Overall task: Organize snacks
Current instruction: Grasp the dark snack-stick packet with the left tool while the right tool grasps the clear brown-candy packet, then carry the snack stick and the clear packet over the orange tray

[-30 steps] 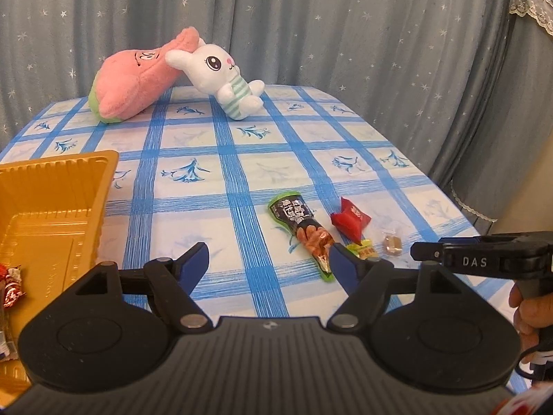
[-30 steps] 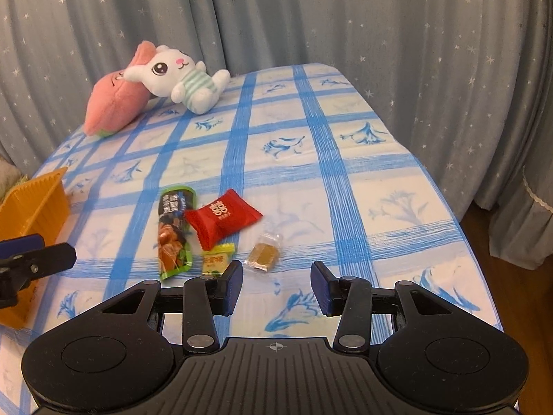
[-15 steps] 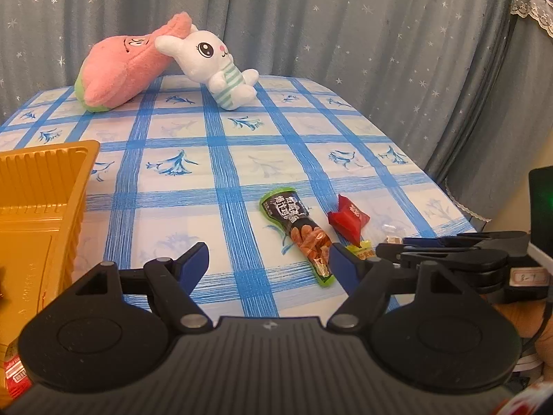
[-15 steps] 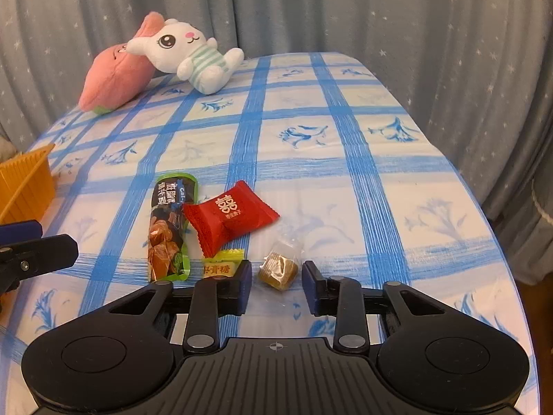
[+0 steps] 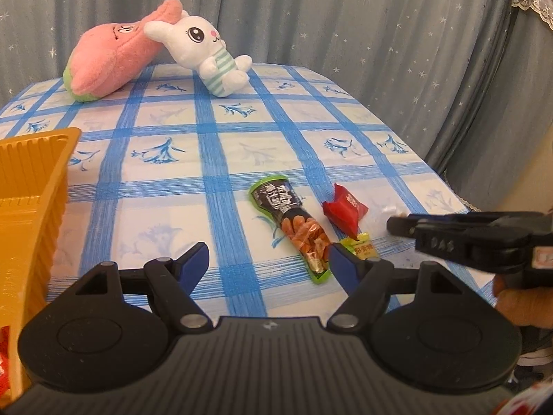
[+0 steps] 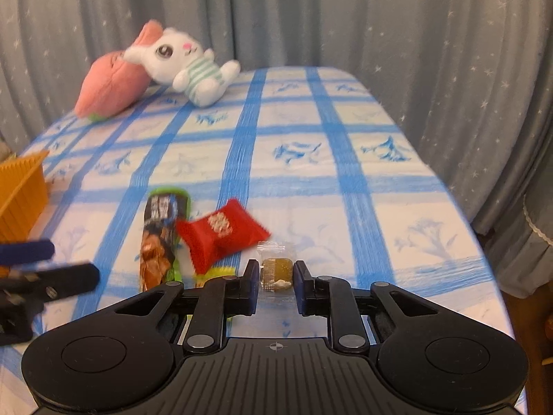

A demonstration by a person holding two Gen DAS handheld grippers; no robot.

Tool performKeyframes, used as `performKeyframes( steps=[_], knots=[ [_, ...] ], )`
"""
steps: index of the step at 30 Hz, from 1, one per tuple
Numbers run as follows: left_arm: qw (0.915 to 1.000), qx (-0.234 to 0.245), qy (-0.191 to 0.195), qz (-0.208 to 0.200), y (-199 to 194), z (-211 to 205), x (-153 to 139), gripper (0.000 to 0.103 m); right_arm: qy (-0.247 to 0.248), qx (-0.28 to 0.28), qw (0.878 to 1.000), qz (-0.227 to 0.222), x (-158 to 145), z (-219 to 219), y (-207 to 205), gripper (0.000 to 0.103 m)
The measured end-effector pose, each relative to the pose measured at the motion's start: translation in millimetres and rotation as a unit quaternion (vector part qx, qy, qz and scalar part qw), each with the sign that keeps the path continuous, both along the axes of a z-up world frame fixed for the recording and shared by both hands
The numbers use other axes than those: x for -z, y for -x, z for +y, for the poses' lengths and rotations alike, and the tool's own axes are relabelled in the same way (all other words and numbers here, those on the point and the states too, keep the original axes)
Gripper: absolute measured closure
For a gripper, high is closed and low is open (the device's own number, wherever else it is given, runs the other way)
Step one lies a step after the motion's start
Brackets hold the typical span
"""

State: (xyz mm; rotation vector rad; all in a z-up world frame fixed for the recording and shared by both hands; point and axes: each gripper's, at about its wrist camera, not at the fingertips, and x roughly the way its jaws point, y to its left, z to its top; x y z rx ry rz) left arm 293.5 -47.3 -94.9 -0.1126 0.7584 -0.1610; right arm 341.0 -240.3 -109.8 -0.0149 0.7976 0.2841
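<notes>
Snacks sit in a cluster on the checked surface [image 6: 363, 186] near its front edge, and going left to right I've got the orange tray [image 5: 31, 186] at the far left, my left gripper [image 5: 268, 259] hovering with its fingers spread wide and empty, then the long green-edged nut packet [image 6: 160, 238], the red candy packet [image 6: 221, 233] overlapping it and a small yellow packet [image 5: 361, 248] just in front. My right gripper [image 6: 276, 278] is down at the clear-wrapped brown candy [image 6: 276, 269], fingers drawn in close on either side of it, though I can't tell whether they actually pinch it. At the far end a pink plush [image 5: 110, 58] and a white bunny [image 5: 207, 52] lean together against the curtain.
</notes>
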Motion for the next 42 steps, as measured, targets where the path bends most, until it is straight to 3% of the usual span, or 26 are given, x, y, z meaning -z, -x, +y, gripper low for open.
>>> performKeyframes(
  steps=[4,11,17,25,30,42],
  knots=[
    [1.0,0.002,0.004,-0.001,-9.0,-8.2,3.8,0.033,-0.012,0.014,1.0,-0.006,-7.6,-5.6,-0.7,0.082],
    [1.0,0.002,0.006,-0.002,-34.0,-25.0,11.7,0.054,-0.019,0.026,0.999,-0.008,-10.3,-12.3,-2.9,0.082],
    [0.9999,-0.003,0.002,0.011,-50.3,-35.0,22.7,0.064,-0.026,0.029,0.999,-0.01,-11.7,-14.6,-3.1,0.082],
    [0.9988,0.015,-0.042,0.018,-56.7,-44.0,28.6,0.066,-0.034,0.034,0.999,-0.004,-10.9,-14.5,-5.8,0.082],
    [0.9977,0.028,-0.059,0.019,-48.3,-41.4,24.7,0.076,-0.033,0.032,0.999,-0.006,-11.8,-13.8,-4.5,0.082],
    [0.9956,0.045,-0.082,0.011,-42.1,-39.8,31.7,0.075,-0.03,0.023,0.999,-0.006,-13.1,-7.3,-3.4,0.082]
  ],
)
